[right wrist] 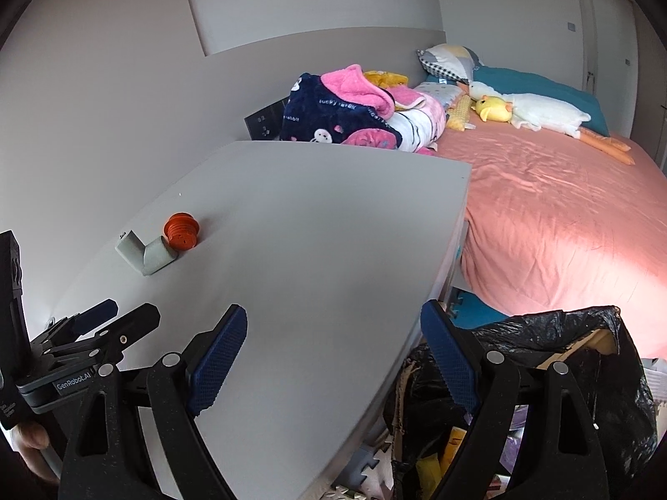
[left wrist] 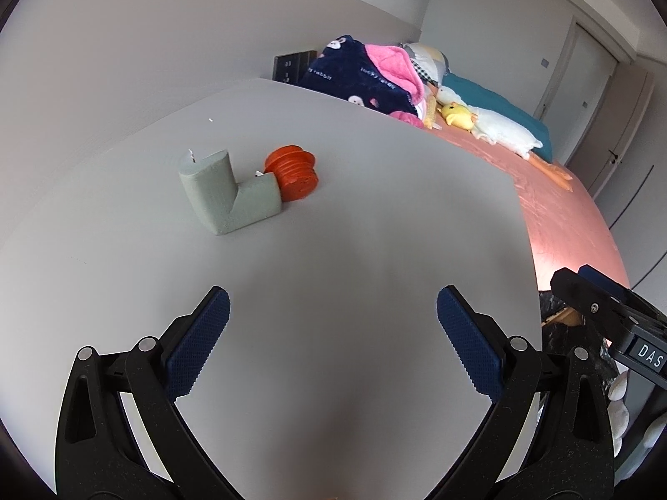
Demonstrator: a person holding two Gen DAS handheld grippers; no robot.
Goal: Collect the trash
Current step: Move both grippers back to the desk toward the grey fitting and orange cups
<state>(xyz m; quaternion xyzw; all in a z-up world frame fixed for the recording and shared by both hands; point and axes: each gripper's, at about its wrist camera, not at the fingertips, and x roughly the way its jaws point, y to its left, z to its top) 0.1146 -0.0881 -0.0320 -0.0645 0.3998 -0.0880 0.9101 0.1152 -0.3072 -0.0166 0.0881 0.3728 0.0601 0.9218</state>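
Orange spool [left wrist: 292, 171] | on side, axis level | both jaws wide, empty

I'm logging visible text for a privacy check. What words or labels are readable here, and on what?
"GenRobot.AI": label on the left gripper.
"DAS": label, cut off, on the right gripper.
"rabbit": readable print on the navy blanket.
Other blanket print: mirrored and blurred, unreadable.
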